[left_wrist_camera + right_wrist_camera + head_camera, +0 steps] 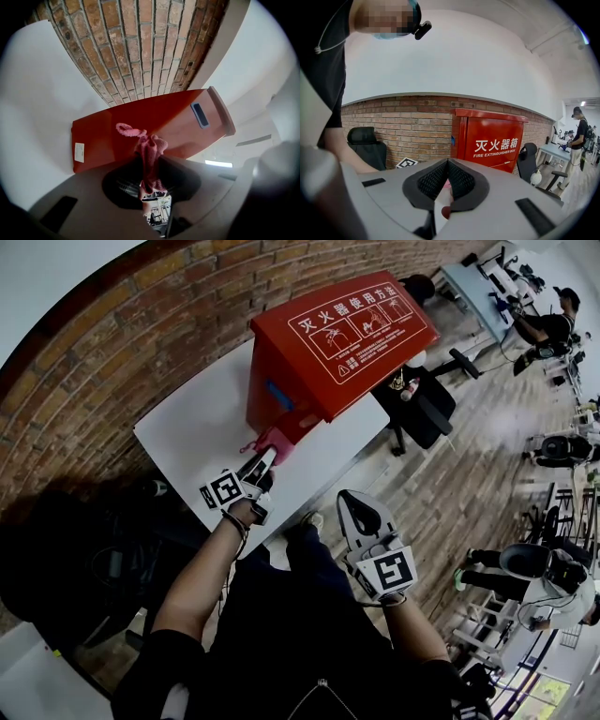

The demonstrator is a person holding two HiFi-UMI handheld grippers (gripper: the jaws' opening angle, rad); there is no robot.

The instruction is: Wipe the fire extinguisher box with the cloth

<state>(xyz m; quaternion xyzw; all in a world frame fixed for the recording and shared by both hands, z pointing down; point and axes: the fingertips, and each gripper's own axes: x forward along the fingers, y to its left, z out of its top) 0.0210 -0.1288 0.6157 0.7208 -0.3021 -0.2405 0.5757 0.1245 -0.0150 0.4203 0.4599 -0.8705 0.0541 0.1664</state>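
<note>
The red fire extinguisher box stands by the brick wall, with white instruction print on its top. My left gripper is shut on a pink cloth at the box's near lower corner. In the left gripper view the cloth sticks up from the left gripper in front of the box's red side, which has a blue handle. My right gripper hangs back near my body, shut and holding nothing. The right gripper faces the box front.
A white flat surface lies beside the box under the left gripper. Black office chairs and desks stand to the right on the wood floor. People are at the far right. A black chair stands by the brick wall.
</note>
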